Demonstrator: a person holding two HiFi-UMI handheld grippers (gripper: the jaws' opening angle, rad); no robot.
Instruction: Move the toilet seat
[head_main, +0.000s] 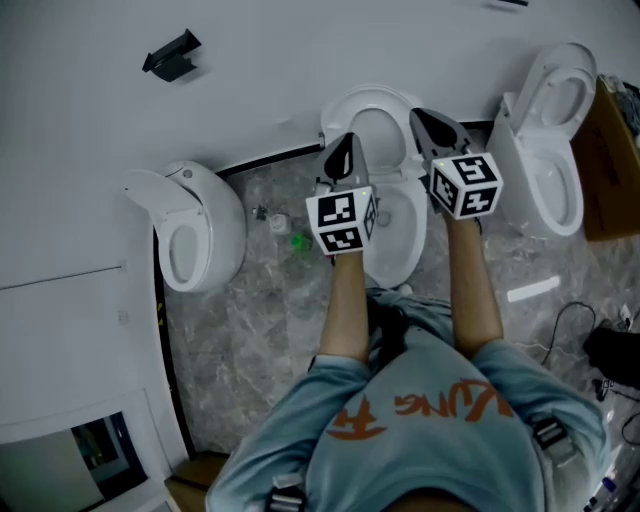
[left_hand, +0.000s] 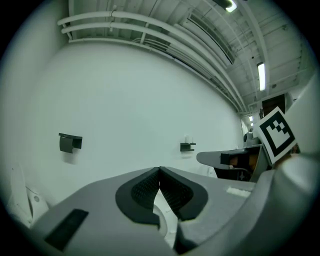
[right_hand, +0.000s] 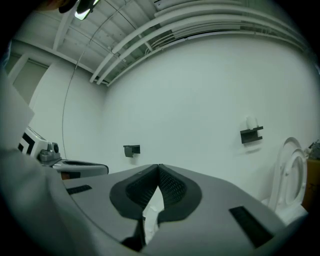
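Observation:
In the head view the middle white toilet (head_main: 398, 232) stands straight ahead, its seat (head_main: 375, 108) tipped up against the wall. My left gripper (head_main: 344, 150) hovers over the bowl's left side and my right gripper (head_main: 431, 124) over its right side, both pointing at the wall. In the left gripper view the left gripper (left_hand: 160, 173) has its dark pads pressed together with nothing between them. The right gripper (right_hand: 158, 170) is likewise shut and empty. Neither touches the seat.
A second toilet (head_main: 192, 232) stands to the left and a third (head_main: 548, 150) with a raised lid to the right. Black holders (head_main: 172, 56) hang on the white wall. A brown box (head_main: 608, 170) sits far right; a cable (head_main: 570, 330) lies on the marbled floor.

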